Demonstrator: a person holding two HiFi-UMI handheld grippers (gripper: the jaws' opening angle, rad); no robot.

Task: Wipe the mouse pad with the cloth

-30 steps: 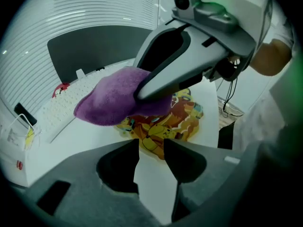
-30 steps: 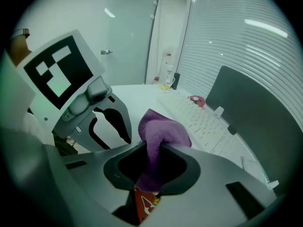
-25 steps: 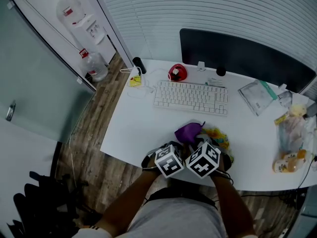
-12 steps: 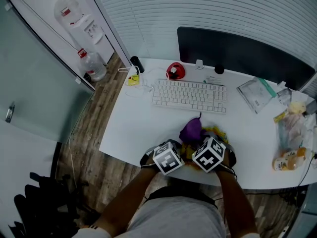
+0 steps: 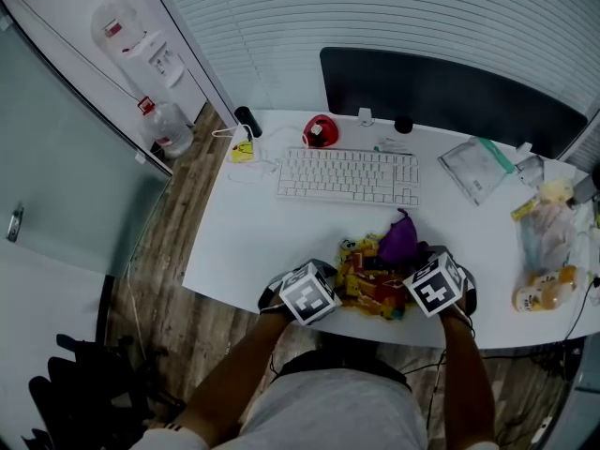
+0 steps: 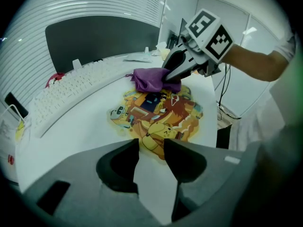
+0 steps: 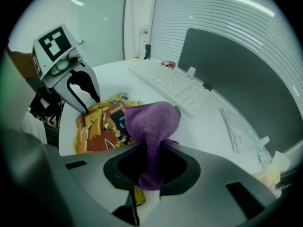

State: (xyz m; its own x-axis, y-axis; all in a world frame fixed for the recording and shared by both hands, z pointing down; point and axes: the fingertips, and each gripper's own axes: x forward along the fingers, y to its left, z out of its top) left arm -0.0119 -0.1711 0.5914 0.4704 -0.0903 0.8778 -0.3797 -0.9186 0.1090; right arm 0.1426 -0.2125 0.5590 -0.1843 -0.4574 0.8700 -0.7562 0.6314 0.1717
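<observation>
- On the tabletop, near its front edge, the mouse pad lies between your grippers, with the keyboard behind it.
- Your right gripper pinches the purple cloth, which bunches over the pad's right side.
- Your left gripper has its jaws apart, nothing between them, at the pad's left edge.

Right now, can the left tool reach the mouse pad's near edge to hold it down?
Probably yes. The left tool is open, the edge of the mouse pad lies right at its tips, nothing between. The cloth in the right tool sits at the pad's far side.
</observation>
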